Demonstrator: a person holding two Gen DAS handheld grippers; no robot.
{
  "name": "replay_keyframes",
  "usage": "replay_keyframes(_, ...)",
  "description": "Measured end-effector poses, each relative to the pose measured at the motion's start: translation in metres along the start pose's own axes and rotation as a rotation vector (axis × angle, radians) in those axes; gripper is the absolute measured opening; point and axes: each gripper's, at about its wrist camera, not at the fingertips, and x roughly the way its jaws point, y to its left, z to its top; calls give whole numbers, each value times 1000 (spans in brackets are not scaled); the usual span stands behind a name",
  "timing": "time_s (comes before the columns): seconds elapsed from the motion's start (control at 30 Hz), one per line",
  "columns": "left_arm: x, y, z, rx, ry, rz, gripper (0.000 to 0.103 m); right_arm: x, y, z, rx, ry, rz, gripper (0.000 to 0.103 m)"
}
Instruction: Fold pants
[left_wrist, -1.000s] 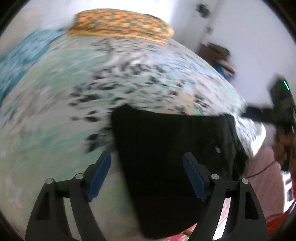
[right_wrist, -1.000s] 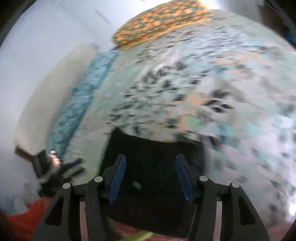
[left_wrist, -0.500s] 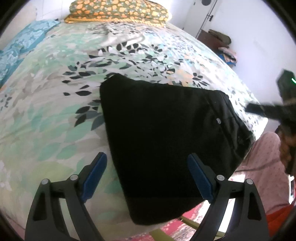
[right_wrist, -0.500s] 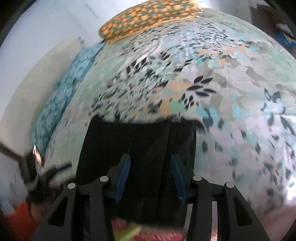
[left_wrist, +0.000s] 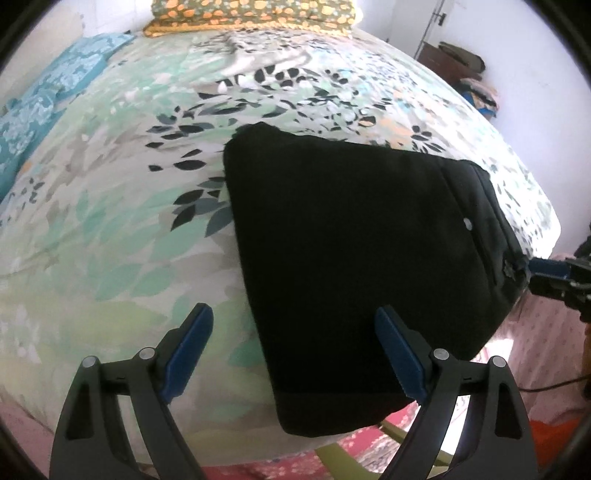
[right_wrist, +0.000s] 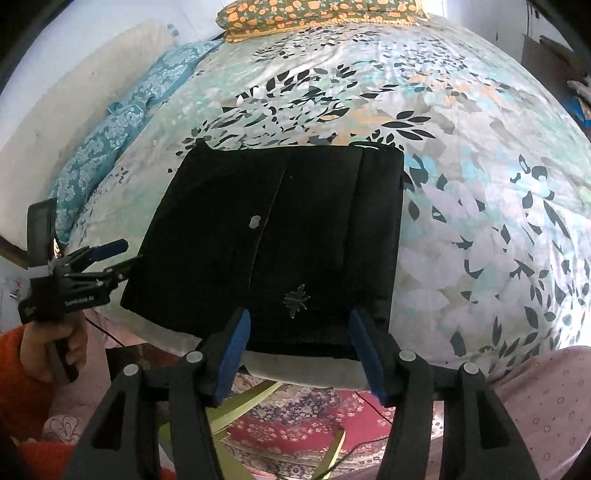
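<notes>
Pulled back since a second ago, the spread left gripper (left_wrist: 293, 352) and spread right gripper (right_wrist: 297, 350) hover off the leaf-print bed's (right_wrist: 480, 184) near edge, where folded black pants (right_wrist: 277, 236) lie.

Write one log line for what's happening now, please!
pants: folded, on bed | left gripper: open, empty | right gripper: open, empty

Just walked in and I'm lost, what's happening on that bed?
A person is folding black pants on a leaf-print bedspread, with a hand-held gripper in each hand. The pants lie flat as a compact rectangle near the bed's edge. The left hand-held gripper and right hand-held gripper both hang open, holding nothing. An orange-patterned pillow sits at the far end.
</notes>
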Motion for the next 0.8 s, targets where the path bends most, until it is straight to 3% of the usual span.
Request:
replay_keyframes(0.27, 0, 8, 3, -5, -2, 21, 90, 0, 5, 0, -4, -25, 14, 61)
replay_keyframes(0.3, 0, 11, 4, -10, -2, 11, 90, -1, 3, 2, -4, -36, 17, 65)
replay_keyframes(0.33, 0, 16, 6, -23, -5, -6, 90, -4, -1, 4, -1, -53, 17, 77)
replay_keyframes(0.43, 5, 50, 11, -162, -11, -149, 93, -11, -34, 14, 63, -127, 29, 99)
replay_keyframes(0.53, 31, 80, 13, -298, 77, -319, 92, 13, -75, 27, 164, -47, 145, 99)
replay_keyframes(0.57, 42, 82, 14, -302, 114, -381, 92, 24, -84, 30, 185, -22, 197, 99)
replay_keyframes(0.67, 62, 77, 15, -294, 149, -460, 93, 67, -102, 34, 274, 79, 365, 96)
replay_keyframes(0.73, 68, 72, 19, -315, 144, -501, 92, 86, -97, 34, 270, 111, 473, 77)
replay_keyframes(0.77, 70, 69, 21, -323, 141, -540, 84, 91, -89, 35, 247, 127, 498, 77)
replay_keyframes(0.8, 72, 65, 22, -327, 143, -590, 68, 93, -81, 35, 219, 130, 505, 71)
